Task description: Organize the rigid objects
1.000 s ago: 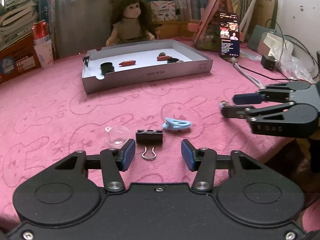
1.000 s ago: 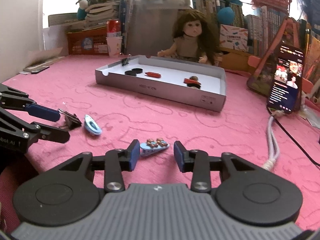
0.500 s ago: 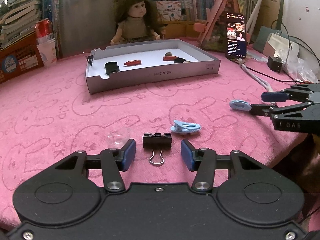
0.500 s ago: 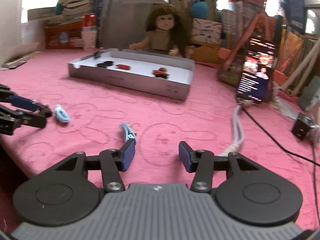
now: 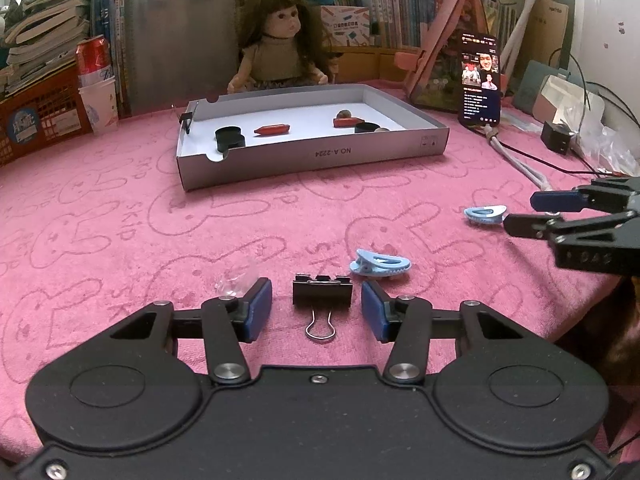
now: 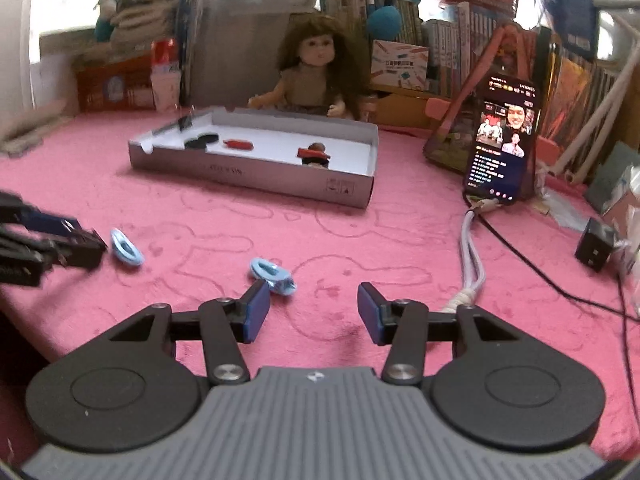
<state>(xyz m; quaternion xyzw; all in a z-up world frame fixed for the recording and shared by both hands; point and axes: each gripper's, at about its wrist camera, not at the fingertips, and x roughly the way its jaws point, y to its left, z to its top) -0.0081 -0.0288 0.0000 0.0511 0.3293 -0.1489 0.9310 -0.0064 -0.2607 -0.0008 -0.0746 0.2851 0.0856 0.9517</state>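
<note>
- Landmark: shallow grey cardboard tray on the pink cloth, with small black and red pieces inside.
- Left gripper: parted, pads clear of the black metal binder clip lying between them, well in front of the tray.
- Light-blue plastic clip: just right of the binder clip.
- Right gripper: parted, nothing between; a second light-blue clip lies just beyond its left pad.

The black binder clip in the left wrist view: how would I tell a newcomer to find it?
Start at the grey cardboard tray on the pink cloth and come toward the camera to the left tool. The black binder clip lies on the cloth between its open fingers, wire loop pointing at the camera. The neighbouring clips are light blue plastic; the piece to its left is clear.
</note>
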